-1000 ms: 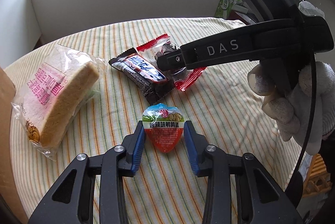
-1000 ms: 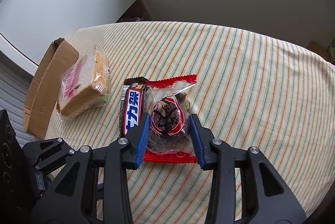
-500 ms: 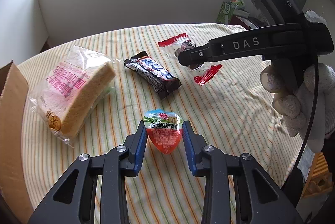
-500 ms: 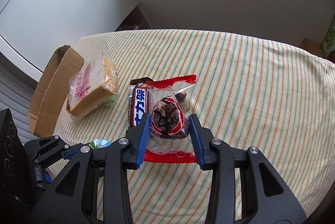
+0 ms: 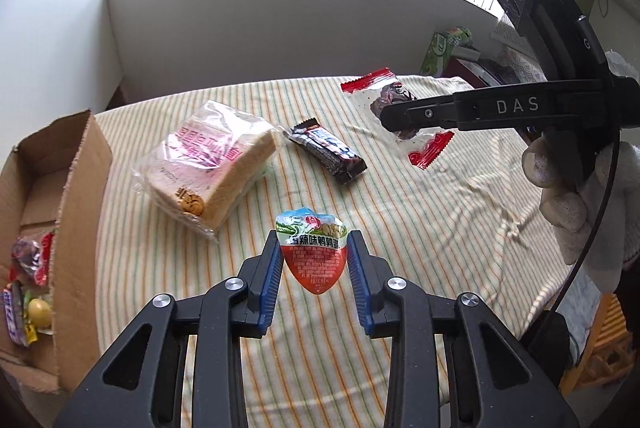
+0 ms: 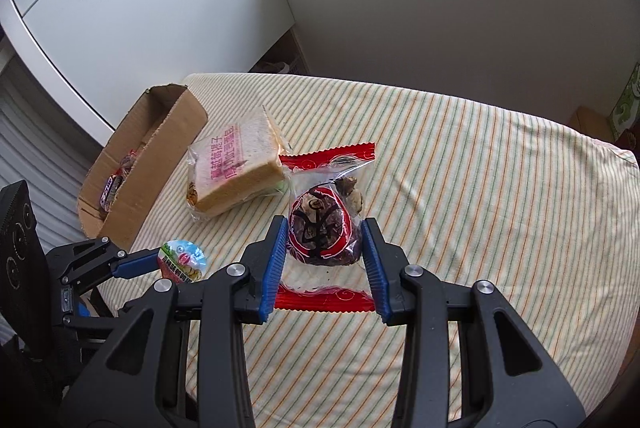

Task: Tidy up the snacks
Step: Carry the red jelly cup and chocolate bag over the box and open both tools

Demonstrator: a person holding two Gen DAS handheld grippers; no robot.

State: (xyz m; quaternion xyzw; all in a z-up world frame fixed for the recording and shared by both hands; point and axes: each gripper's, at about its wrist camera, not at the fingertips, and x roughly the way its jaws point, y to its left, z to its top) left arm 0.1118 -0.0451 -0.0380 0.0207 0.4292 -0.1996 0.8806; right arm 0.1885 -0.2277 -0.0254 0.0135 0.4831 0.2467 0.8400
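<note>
Two packets gripped above the striped table: left gripper pinching the egg packet, tip toward camera; right gripper clamping the red-ended snack bag, long axis pointing away.

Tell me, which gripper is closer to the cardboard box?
Left. The left gripper, holding an egg packet, hangs just beside the cardboard box; the right gripper, holding a red-edged snack bag, is farther out over the table.

"DAS" in pale capitals on the right gripper arm. Egg pack label: 香辣味鹌鹑蛋 (white band, fine print below unreadable). Bread bag carries pink Chinese print, upside down, illegible. Bar lettering too blurred.
</note>
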